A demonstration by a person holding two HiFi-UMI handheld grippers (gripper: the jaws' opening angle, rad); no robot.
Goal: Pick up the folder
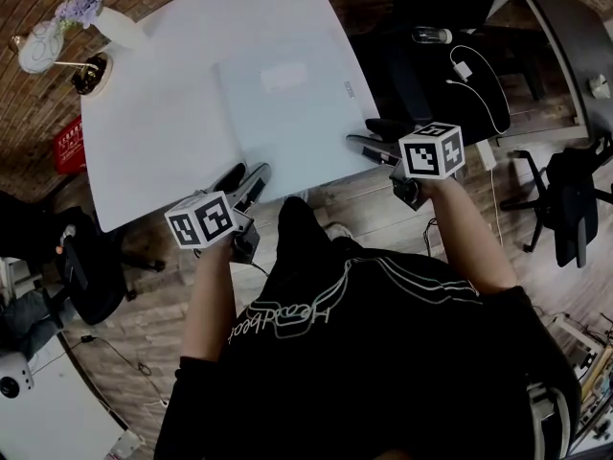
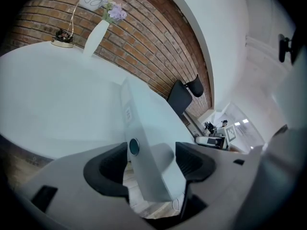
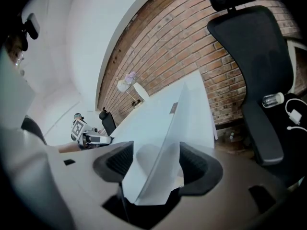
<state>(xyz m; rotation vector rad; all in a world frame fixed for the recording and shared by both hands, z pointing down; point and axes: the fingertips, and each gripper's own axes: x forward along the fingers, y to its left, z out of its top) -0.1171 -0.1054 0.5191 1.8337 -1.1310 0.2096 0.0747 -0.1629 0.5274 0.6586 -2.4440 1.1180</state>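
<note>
1. Head view: you look steeply down on a white table point(image 1: 153, 132). A pale folder point(image 1: 287, 113) lies flat on it, its near edge along the table's near edge. Your left gripper point(image 1: 244, 182) reaches the folder's near left corner, and your right gripper point(image 1: 366, 137) reaches its near right corner. A white vase point(image 1: 117, 29) of lilac flowers stands at the table's far left corner, well apart from the folder.

2. Left gripper view: the folder's point(image 2: 148, 123) corner sits between the two dark pads point(image 2: 108, 169) of the left gripper point(image 2: 152, 162). The jaws stand wide, one on each side, and are not squeezing it. A round finger hole point(image 2: 134, 147) shows in the folder's spine, just beside the left-hand pad. Wooden floor point(image 2: 153, 207) shows below the corner, so the corner hangs past the table point(image 2: 57, 90). The vase point(image 2: 96, 36) stands far off against a brick wall point(image 2: 158, 47).

3. Right gripper view: the folder's point(image 3: 163, 123) other near corner lies between the pads point(image 3: 117, 164) of the right gripper point(image 3: 156, 164) — these jaws are wide too, with no grip on it. A black office chair point(image 3: 259, 71) stands at the right, in front of the brick wall point(image 3: 192, 47). Your left gripper point(image 3: 93, 139) shows small at the left, at the folder's far corner.
</note>
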